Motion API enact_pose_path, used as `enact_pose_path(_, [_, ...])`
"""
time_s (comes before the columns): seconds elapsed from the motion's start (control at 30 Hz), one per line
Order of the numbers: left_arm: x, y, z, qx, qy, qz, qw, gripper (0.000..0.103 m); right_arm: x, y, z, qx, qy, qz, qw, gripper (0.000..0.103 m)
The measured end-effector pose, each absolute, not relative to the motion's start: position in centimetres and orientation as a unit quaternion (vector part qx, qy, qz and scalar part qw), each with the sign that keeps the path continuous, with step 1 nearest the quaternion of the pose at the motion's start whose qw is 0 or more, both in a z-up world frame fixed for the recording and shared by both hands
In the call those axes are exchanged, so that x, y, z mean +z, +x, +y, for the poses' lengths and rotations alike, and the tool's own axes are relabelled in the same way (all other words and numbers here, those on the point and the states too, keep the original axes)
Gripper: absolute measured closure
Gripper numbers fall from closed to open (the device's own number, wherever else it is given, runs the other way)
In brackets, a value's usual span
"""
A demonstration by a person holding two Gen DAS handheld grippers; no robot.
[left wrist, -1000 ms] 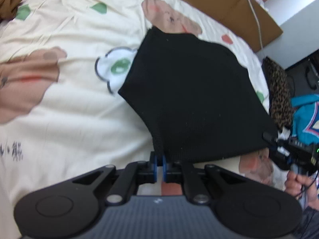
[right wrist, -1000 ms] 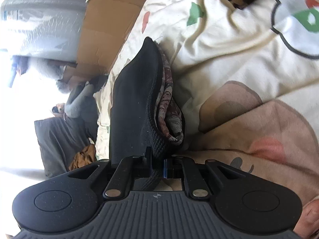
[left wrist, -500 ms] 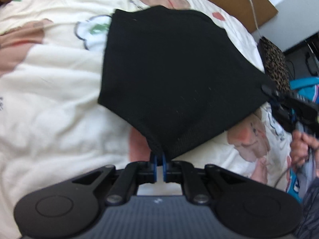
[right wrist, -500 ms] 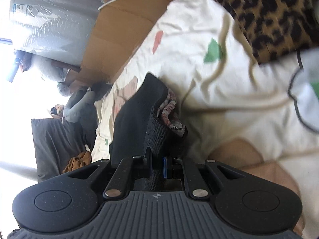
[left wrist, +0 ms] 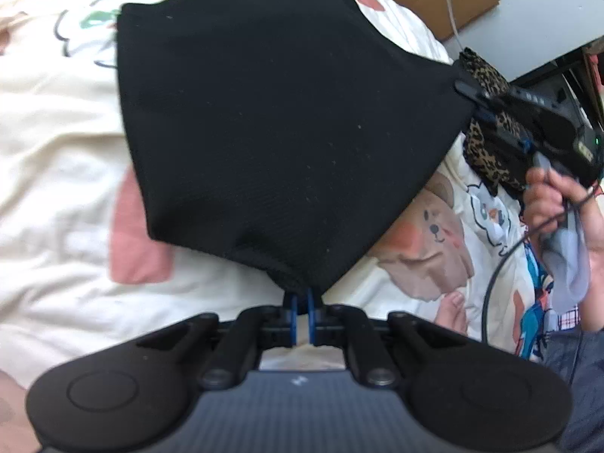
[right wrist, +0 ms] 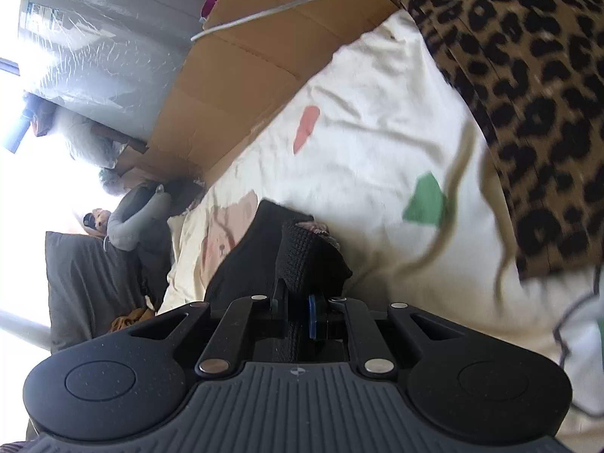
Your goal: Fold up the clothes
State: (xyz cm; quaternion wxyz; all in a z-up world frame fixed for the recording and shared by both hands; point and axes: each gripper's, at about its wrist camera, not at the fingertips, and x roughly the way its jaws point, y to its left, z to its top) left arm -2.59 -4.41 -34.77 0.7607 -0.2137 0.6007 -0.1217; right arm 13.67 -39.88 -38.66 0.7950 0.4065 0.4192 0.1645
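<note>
Above the bed (left wrist: 56,173): garment held taut.
Left gripper (left wrist: 301,302) and right gripper (right wrist: 298,302) pinched opposite corners of the black knit garment (left wrist: 287,120), stretched between them.

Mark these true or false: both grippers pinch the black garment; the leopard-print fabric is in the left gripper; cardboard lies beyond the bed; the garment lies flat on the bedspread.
1. Both the left gripper and right gripper pinch the black garment: true.
2. The leopard-print fabric is in the left gripper: false, it lies on the bedspread, ungripped.
3. Cardboard lies beyond the bed: true.
4. The garment lies flat: false, it is stretched between the grippers.
</note>
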Motion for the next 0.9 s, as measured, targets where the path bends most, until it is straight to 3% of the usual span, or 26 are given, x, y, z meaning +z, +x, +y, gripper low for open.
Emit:
enact_pose_path(0.63, [-37.2, -1.3, -12.2, -0.132, -0.299, 0.599, 0.731, 0.098, -38.7, 20.6, -41.2, 0.147, 0.377, 0.417, 0.814, 0.097])
enact_pose_path(0.77, [-37.6, -1.5, -12.5, -0.139, -0.293, 0.622, 0.713, 0.098, -39.3, 20.2, -41.6, 0.126, 0.366, 0.428, 0.816, 0.09])
enact_pose_path(0.87, [-37.2, -2.0, -12.1, -0.151, -0.272, 0.638, 0.704, 0.102, -39.3, 19.2, -42.4, 0.113, 0.372, 0.426, 0.817, 0.07])
enact_pose_path(0.9, [-37.0, -2.3, -11.9, -0.154, -0.265, 0.643, 0.702, 0.102, -39.1, 18.7, -42.7, 0.11, 0.374, 0.424, 0.818, 0.068])
